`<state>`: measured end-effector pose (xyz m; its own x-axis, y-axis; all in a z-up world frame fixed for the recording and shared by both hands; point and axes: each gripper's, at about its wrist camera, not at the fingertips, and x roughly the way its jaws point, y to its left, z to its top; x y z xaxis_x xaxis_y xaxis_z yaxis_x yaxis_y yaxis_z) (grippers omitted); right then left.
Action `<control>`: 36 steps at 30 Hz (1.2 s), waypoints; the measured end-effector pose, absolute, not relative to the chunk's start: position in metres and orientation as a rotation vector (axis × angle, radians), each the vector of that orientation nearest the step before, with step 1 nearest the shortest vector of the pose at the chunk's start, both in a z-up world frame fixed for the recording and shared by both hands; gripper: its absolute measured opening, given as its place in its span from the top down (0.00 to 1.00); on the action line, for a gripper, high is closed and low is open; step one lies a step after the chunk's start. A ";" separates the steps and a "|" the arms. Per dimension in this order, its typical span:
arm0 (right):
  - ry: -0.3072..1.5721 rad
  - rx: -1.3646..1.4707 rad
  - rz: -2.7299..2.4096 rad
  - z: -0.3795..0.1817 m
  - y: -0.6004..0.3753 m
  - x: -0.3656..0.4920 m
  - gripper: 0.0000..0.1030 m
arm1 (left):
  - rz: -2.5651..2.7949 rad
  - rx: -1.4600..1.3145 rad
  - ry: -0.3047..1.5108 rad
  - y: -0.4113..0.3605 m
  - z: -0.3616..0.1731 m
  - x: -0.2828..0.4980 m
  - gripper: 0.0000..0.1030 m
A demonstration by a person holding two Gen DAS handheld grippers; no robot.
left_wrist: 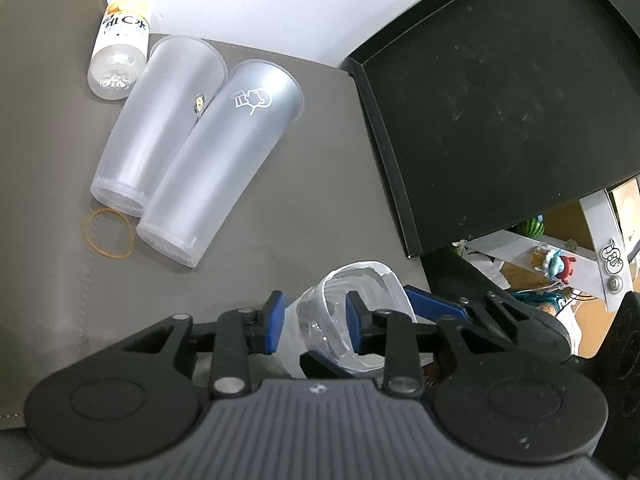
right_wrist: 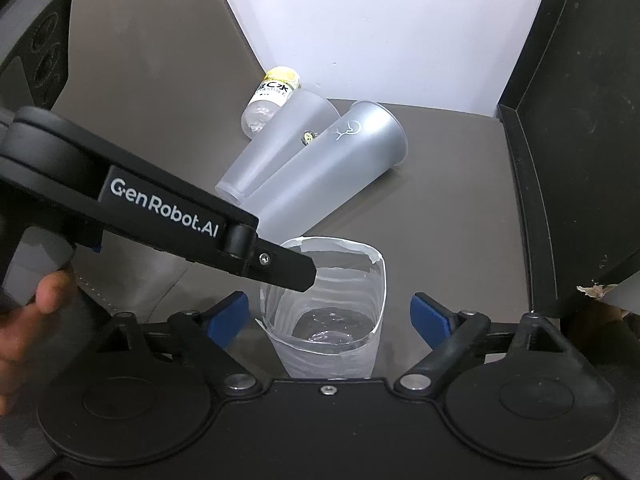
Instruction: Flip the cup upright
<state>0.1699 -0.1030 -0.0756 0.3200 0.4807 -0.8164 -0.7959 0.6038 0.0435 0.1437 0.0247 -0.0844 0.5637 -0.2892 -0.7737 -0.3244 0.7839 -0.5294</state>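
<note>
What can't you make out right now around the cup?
Base of the cup: hidden by the right hand-held gripper, right wrist view; by the left hand-held gripper, left wrist view.
Small sticker between the frosted cups: too small to read, both views.

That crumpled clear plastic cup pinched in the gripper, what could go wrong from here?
The crumpled clear plastic cup stands mouth up, but the left gripper pinches its thin, already dented wall; it might buckle further or tip on release. The right gripper is open around it and may knock it. A tipped cup might strike the two frosted tumblers lying nearby.
</note>
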 end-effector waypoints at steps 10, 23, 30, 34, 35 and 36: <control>0.927 -0.371 0.870 -0.065 -0.115 0.172 0.03 | 0.074 -0.694 0.978 0.033 -0.072 0.137 0.50; 0.916 -0.328 0.851 -0.053 -0.129 0.163 0.00 | 0.107 -0.636 0.946 0.031 -0.053 0.115 0.30; 0.903 -0.302 0.833 -0.045 -0.141 0.156 0.00 | 0.117 -0.596 0.933 0.027 -0.044 0.101 0.23; 0.896 -0.282 0.825 -0.042 -0.150 0.153 0.00 | 0.124 -0.578 0.924 0.023 -0.039 0.093 0.21; 0.895 -0.279 0.824 -0.041 -0.150 0.153 0.00 | 0.128 -0.573 0.923 0.022 -0.038 0.091 0.21; 0.894 -0.275 0.821 -0.040 -0.152 0.153 0.00 | 0.132 -0.569 0.922 0.022 -0.037 0.089 0.20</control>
